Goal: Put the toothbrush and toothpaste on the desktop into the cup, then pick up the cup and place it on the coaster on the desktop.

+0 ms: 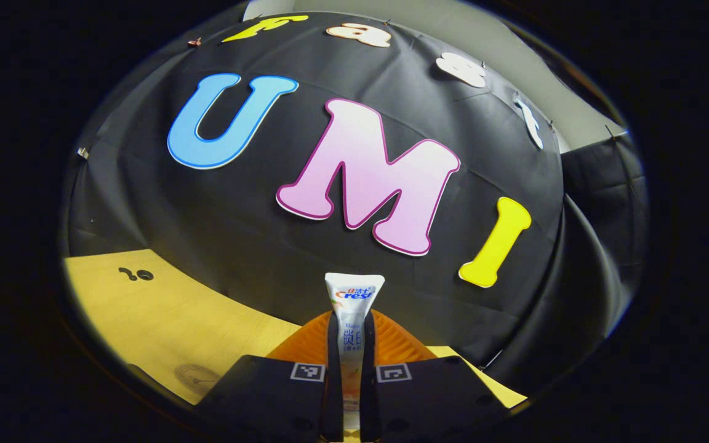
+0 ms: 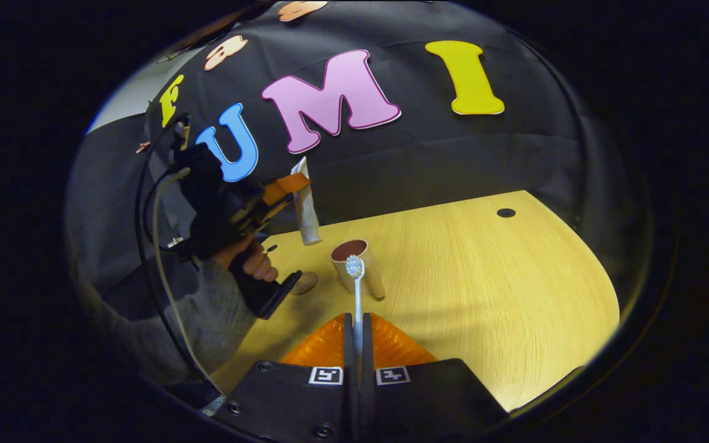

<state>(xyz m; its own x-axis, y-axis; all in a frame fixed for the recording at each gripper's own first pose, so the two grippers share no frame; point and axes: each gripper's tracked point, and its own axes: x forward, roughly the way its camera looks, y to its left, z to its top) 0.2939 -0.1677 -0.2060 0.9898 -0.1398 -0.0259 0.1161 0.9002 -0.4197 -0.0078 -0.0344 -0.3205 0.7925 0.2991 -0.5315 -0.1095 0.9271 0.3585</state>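
One yellow wooden desktop [image 2: 484,271], black-draped.

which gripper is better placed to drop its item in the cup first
Probably the left. In the right gripper view, the left gripper holds the toothpaste raised close beside the cup. The right gripper grips the toothbrush pointed at the cup from farther back.

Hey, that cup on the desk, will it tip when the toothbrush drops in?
The cup looks tall, narrow and probably light, so likely tippy. The toothbrush is long; leaning on the rim, it may lever the cup over. The wood desk looks smooth, so it might slide.
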